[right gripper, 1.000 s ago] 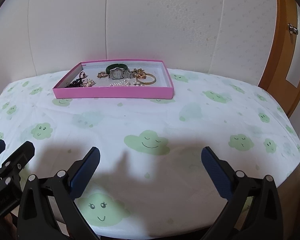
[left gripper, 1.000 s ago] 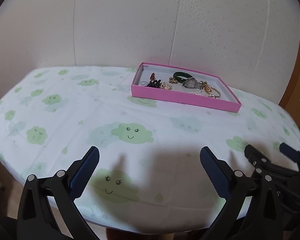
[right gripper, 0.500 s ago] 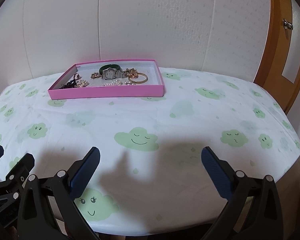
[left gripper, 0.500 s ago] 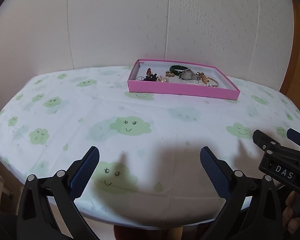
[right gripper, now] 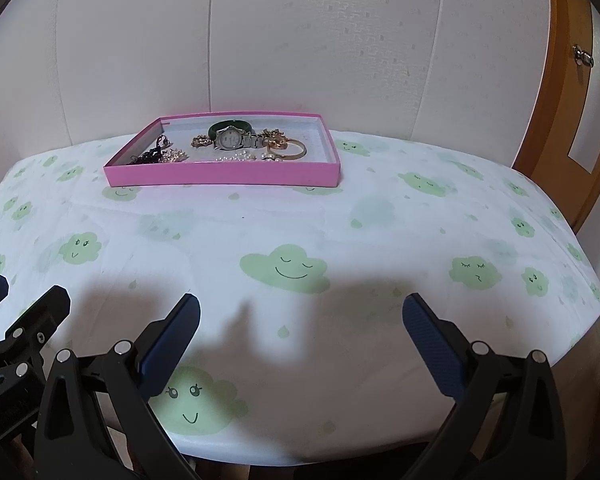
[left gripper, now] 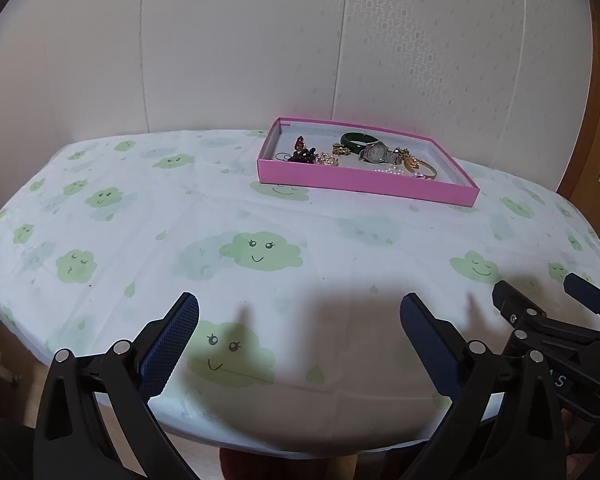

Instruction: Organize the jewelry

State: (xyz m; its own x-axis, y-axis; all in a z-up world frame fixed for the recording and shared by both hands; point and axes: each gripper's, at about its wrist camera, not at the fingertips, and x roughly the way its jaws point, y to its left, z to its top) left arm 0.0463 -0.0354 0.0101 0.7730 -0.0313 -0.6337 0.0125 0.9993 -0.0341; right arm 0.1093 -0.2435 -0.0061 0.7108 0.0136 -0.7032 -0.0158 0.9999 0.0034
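Both grippers dropped slightly vs 0.5 s back; tray sits a bit higher in both views. Left gripper [left gripper: 299,324] jaws spread wide, empty, over the near table edge. Right gripper [right gripper: 301,324] same: wide, nothing between the ribbed blue pads [right gripper: 171,344]. Shallow pink cardboard tray [right gripper: 224,174] well ahead, left of right gripper's axis. Inside it: green bangle [right gripper: 220,127], steel wristwatch [right gripper: 232,139], gold bangle [right gripper: 294,150], loose pearls [right gripper: 236,157]. Cloud-print tablecloth [left gripper: 260,220], creased.
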